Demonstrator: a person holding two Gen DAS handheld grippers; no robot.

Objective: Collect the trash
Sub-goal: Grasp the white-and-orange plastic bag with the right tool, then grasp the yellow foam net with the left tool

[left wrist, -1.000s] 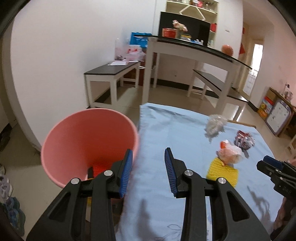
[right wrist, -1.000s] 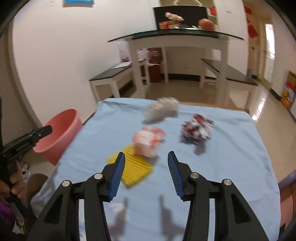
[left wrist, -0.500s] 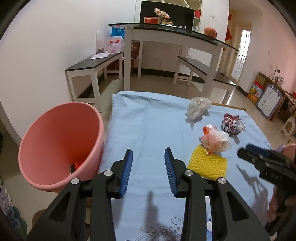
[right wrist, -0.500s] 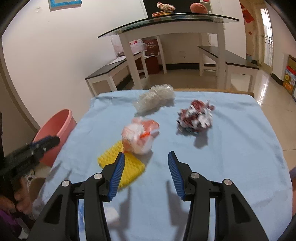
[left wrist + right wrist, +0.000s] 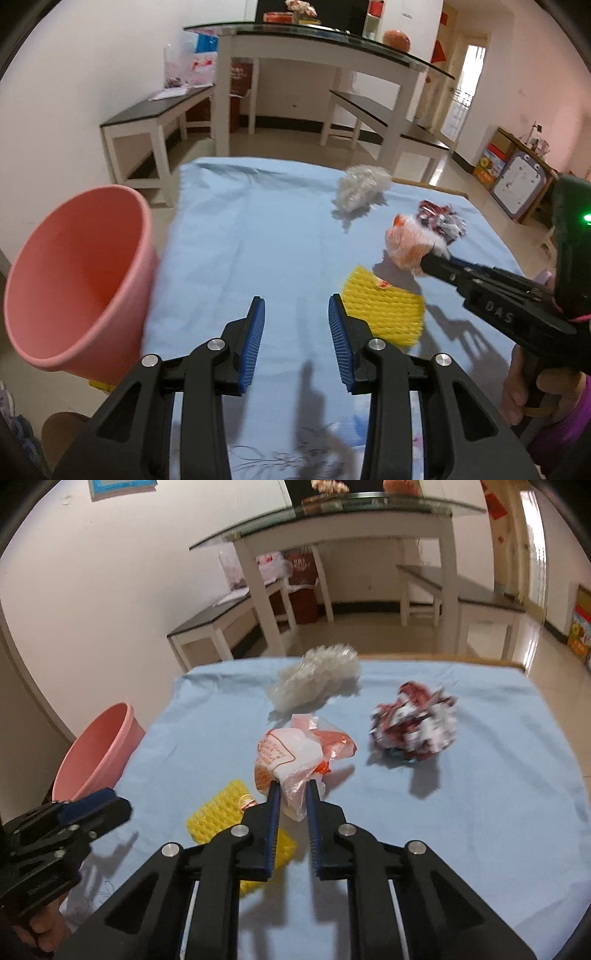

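Blue-clothed table (image 5: 258,236) in a pale-walled room, trash scattered on it.

Left wrist view: left gripper (image 5: 295,332) over bare cloth, jaws half-wide, nothing between; pink bin (image 5: 74,280) just off the table's left edge; right gripper (image 5: 424,258) at right, pinching an orange bag (image 5: 404,245); yellow net (image 5: 384,308) flat beside it; white wad (image 5: 362,186) and red wad (image 5: 439,221) farther back.
Right wrist view: jaws closing narrow on the bag's (image 5: 295,757) near end, plastic squeezed between blue pads (image 5: 274,812); net (image 5: 221,812) partly under the left finger; red wad (image 5: 413,725) apart at right.
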